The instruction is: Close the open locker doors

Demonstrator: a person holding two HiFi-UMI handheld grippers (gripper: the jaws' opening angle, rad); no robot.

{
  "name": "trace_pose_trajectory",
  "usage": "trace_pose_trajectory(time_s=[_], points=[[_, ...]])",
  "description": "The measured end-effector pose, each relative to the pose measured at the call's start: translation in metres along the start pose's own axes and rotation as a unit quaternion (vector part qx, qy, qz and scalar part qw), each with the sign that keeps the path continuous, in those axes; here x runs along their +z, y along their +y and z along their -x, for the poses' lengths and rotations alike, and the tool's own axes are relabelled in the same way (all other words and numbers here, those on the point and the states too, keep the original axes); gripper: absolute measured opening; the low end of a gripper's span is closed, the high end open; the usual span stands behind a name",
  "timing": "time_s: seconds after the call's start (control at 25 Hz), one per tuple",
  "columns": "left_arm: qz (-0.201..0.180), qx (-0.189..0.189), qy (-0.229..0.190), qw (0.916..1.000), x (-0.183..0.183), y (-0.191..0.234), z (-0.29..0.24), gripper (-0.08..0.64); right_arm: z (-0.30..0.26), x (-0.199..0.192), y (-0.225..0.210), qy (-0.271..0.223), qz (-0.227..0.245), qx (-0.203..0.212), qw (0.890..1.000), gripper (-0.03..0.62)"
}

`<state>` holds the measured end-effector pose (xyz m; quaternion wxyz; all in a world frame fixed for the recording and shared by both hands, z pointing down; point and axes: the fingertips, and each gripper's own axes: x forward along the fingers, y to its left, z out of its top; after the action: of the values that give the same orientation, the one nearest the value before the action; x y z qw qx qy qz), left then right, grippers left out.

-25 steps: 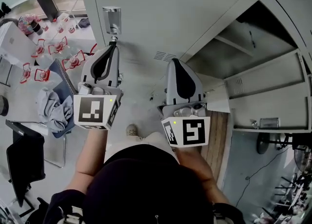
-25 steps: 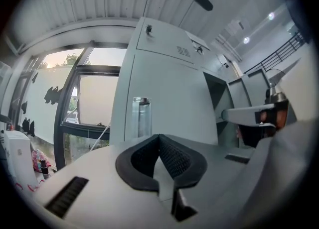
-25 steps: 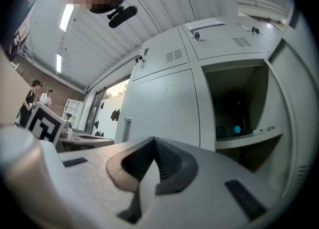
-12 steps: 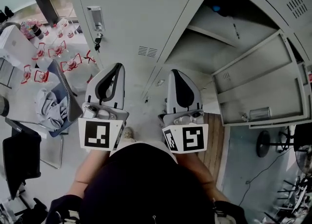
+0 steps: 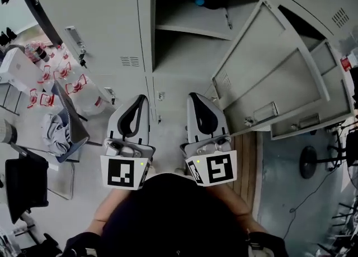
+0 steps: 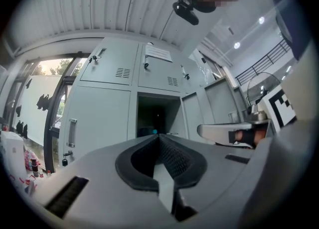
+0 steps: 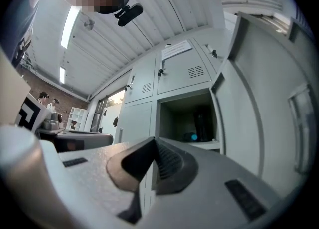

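Observation:
A bank of grey lockers fills the top of the head view. One tall compartment (image 5: pixel 187 32) stands open straight ahead, with a shelf and a small blue object (image 5: pixel 199 1) inside. Its door (image 5: pixel 260 66) swings out to the right. A second open door (image 5: pixel 310 91) hangs further right. My left gripper (image 5: pixel 142 99) and right gripper (image 5: pixel 193 97) point side by side at the lockers, short of them, both shut and holding nothing. The open compartment (image 6: pixel 157 118) shows past the shut left gripper (image 6: pixel 159 137). The right gripper (image 7: pixel 154 141) aims at the compartment (image 7: pixel 192 121) beside its door (image 7: pixel 244 113).
A closed locker door with a handle (image 5: pixel 75 35) is at the left. Red-and-clear items (image 5: pixel 50 80) lie on the floor, by a chair with grey cloth (image 5: pixel 59 127) and a black chair (image 5: pixel 25 186). A wooden floor strip (image 5: pixel 246 155) and a stand's base (image 5: pixel 309 162) sit at the right.
Both grippers have travelled right along the lockers. The closed door with the handle has slid off to the left, and the open compartment and its doors now lie straight ahead. Jaws stayed shut.

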<state>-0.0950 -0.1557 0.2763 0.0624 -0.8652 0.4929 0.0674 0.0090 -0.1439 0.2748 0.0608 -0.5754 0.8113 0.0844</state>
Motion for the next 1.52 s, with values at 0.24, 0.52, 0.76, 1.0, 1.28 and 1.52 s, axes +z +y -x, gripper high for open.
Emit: trace_pose_trajectory(time_s=[0.24, 0.52, 0.76, 1.0, 1.28, 1.52], points=[[-0.002, -0.011, -0.011, 0.9999, 0.004, -0.084, 0.008, 0.002, 0.063, 0.011, -0.037, -0.016, 0.001, 0.005, 1.0, 0.0], [-0.005, -0.035, -0.015, 0.9993, 0.0, -0.158, 0.018, 0.002, 0.124, 0.014, -0.074, -0.02, -0.01, -0.007, 1.0, 0.0], [-0.008, -0.062, -0.007, 0.998, -0.005, -0.202, 0.014, 0.002, 0.162, 0.019, -0.11, -0.025, -0.011, -0.04, 0.999, 0.0], [-0.007, -0.097, -0.01, 0.9953, -0.004, -0.244, 0.004, 0.002, 0.187, 0.022, -0.144, -0.025, -0.01, -0.068, 0.997, 0.0], [-0.014, -0.12, -0.011, 0.9926, -0.004, -0.276, 0.0, 0.002, 0.191, 0.014, -0.161, -0.017, -0.029, -0.031, 0.999, 0.002], [-0.006, -0.129, -0.004, 0.9916, -0.007, -0.285, -0.006, 0.002, 0.184, 0.008, -0.161, -0.002, -0.053, 0.045, 0.998, 0.014]])
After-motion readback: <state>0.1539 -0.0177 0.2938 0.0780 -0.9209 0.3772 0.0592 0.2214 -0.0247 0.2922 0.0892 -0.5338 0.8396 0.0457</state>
